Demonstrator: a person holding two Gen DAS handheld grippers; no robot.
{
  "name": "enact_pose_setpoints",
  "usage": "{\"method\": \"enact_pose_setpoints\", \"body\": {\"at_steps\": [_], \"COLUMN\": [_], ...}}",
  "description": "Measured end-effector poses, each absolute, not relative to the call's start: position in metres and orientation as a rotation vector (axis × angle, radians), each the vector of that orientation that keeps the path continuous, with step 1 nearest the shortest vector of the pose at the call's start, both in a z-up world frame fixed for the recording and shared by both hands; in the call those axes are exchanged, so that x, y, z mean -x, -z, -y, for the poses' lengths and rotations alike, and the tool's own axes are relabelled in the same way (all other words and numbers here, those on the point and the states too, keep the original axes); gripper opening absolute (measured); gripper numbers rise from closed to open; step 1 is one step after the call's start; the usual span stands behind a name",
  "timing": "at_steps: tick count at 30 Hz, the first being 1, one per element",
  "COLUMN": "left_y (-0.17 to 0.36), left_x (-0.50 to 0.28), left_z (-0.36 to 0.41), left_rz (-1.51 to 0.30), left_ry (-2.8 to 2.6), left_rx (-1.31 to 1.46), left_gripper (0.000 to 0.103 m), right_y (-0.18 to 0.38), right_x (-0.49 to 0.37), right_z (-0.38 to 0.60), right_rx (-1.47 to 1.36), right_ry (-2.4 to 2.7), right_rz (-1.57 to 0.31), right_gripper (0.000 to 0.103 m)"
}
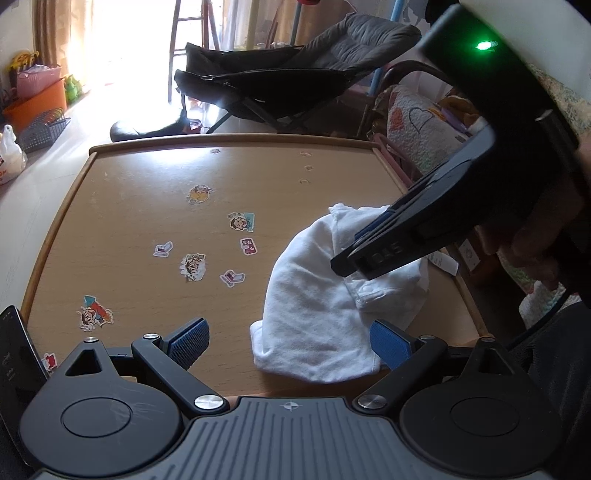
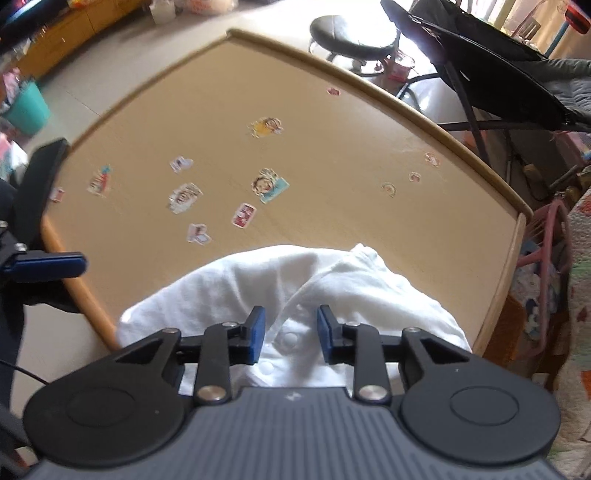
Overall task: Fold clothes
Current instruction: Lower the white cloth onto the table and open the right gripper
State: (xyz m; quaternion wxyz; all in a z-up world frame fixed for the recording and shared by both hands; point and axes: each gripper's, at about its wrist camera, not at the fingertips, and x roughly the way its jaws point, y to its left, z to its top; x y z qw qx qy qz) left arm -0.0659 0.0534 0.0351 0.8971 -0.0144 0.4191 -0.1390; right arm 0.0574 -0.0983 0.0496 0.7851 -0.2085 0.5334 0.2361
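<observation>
Mirrored "GAO"-like lettering on right claw above white garment.

**A bright, cluttered room around us**

We see a light wooden table with a raised rim, dotted with cartoon stickers. Beyond it stands a dark padded folding lounge chair, with a round black stool nearby. Strong daylight floods the pale floor beside an orange plastic tub.
</observation>
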Motion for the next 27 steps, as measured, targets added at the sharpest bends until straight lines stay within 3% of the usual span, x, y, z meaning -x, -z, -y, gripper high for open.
{"method": "enact_pose_setpoints", "body": {"at_steps": [8,11,13,27], "left_y": [-0.033,-0.032,-0.033,-0.033], "left_x": [0.064,0.063,0.063,0.065], "left_z": [-0.061,-0.063,-0.064,-0.058], "left_rz": [-0.881,-0.882,-0.882,-0.856], "left_ry": [0.269,0.261,0.259,0.289], "left_rx": [0.054,0.067,0.069,0.052], "left_gripper": [0.095,0.095,0.095,0.095], "right_y": [-0.034,-0.035,-0.038,-0.093], "right_x": [-0.061,-0.064,-0.065,-0.062], "right_z": [0.088,0.092,0.099,0.158], "right_rx": [0.501,0.463,0.426,0.223], "right_ry": [-0.463,-0.446,-0.44,-0.358], "right_rz": [-1.169,-1.176,-1.181,-1.072], "right_gripper": [0.028,0.021,0.007,0.005]}}
